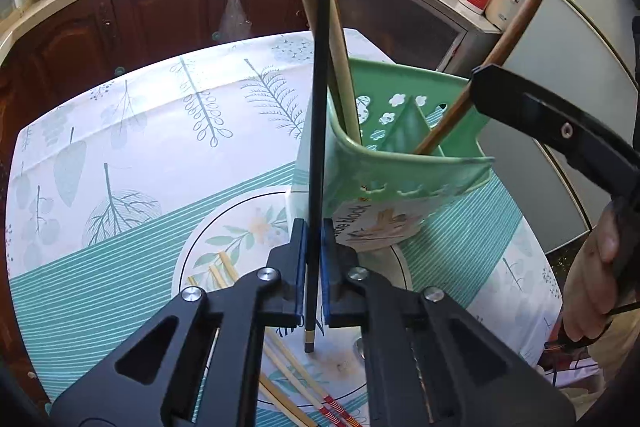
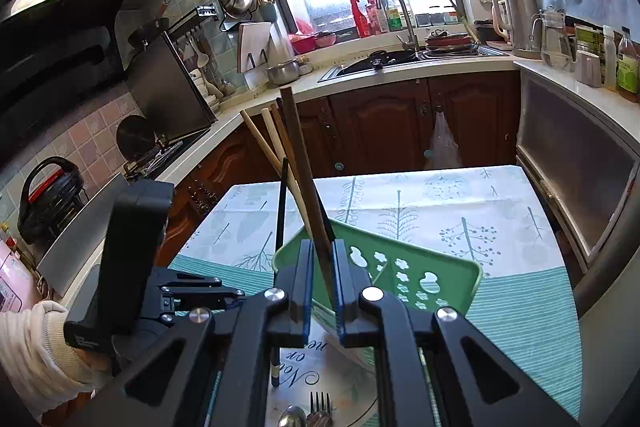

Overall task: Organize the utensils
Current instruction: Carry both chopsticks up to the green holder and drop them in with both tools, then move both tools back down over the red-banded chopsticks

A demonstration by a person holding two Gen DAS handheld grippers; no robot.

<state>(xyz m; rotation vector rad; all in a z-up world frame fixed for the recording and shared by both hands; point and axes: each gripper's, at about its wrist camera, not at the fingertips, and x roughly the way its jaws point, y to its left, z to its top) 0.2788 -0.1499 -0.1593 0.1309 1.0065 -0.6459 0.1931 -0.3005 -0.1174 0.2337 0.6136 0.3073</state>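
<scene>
Both grippers clamping chopsticks beside the green utensil holder (image 1: 400,163).
Left gripper (image 1: 314,267) is pinching an upright black chopstick (image 1: 318,147), tip resting on the plate (image 1: 192,247); right gripper (image 2: 322,287) is gripping a brown chopstick (image 2: 304,179) slanting into the holder.

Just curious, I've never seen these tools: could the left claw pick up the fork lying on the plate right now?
Probably not yet. The left claw is shut on a black chopstick, so its jaws are occupied. The silver metal fork lies uncovered on the round floral plate, so once that chopstick is dropped off, the way looks free.
</scene>
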